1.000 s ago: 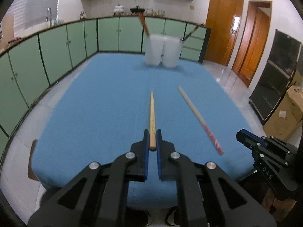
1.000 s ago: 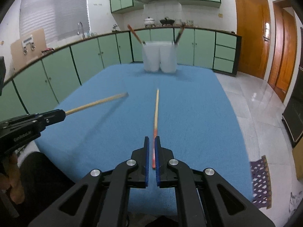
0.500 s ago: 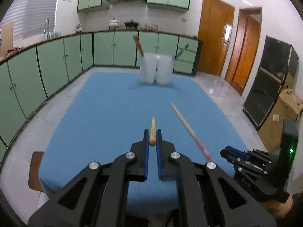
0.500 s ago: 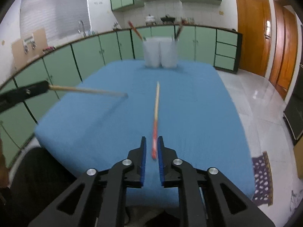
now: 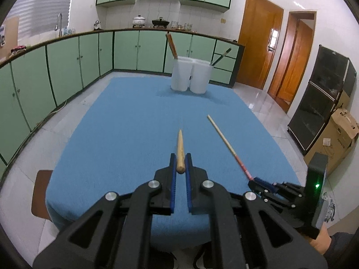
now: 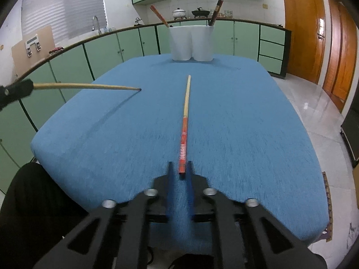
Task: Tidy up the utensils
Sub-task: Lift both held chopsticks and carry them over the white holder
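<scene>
Blue tablecloth (image 6: 246, 123), two white holders (image 6: 191, 42) beyond, cardboard box (image 5: 334, 139) beside

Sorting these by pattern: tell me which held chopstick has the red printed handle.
The red-handled chopstick in the right gripper. Its held end is red with white bands, while the plain chopstick in the left gripper is bare wood throughout.

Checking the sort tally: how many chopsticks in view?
4: plain chopstick in left gripper, red-handled chopstick in right gripper, one each in left cup and right cup; cups may hide more.
</scene>
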The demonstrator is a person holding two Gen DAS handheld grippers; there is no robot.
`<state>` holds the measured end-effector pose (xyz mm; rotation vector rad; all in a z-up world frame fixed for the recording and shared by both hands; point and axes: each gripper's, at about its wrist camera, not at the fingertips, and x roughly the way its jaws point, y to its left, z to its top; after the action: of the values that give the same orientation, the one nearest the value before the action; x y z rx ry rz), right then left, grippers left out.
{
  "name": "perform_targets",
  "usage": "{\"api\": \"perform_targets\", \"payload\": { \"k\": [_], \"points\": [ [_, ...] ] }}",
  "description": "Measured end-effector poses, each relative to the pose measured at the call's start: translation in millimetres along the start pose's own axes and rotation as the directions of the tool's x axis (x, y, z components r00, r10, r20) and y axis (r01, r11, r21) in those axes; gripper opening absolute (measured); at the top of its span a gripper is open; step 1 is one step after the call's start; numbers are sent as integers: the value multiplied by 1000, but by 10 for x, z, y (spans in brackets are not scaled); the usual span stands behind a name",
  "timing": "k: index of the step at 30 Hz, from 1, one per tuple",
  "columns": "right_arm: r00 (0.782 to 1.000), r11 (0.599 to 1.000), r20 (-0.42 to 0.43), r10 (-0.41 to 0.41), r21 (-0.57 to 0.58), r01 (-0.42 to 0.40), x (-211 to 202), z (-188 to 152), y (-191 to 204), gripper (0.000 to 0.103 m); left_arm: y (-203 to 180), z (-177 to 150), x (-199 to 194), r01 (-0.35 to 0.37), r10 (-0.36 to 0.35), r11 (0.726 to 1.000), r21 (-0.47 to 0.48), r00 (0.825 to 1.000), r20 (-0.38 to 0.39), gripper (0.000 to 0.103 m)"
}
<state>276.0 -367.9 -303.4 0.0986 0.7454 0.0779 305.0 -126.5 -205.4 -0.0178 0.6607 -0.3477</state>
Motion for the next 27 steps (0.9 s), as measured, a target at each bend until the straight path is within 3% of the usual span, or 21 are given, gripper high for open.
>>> {"api": "perform_targets", "payload": {
  "k": [5, 17, 27],
  "points": [
    [1000, 1000, 9, 5, 29, -5, -253, 143, 3, 6, -28, 140, -88, 5, -6, 1000, 21, 1000, 9, 6],
    [994, 999, 94, 50, -16, -49, -1226, 1157, 33, 6, -32, 503, -209, 15, -16, 998, 68, 999, 27, 6],
    [996, 995, 54, 66, -77, -62, -1214, 1715, 137, 6, -92, 702, -304, 22, -26, 994, 106, 999, 39, 6]
  ]
}}
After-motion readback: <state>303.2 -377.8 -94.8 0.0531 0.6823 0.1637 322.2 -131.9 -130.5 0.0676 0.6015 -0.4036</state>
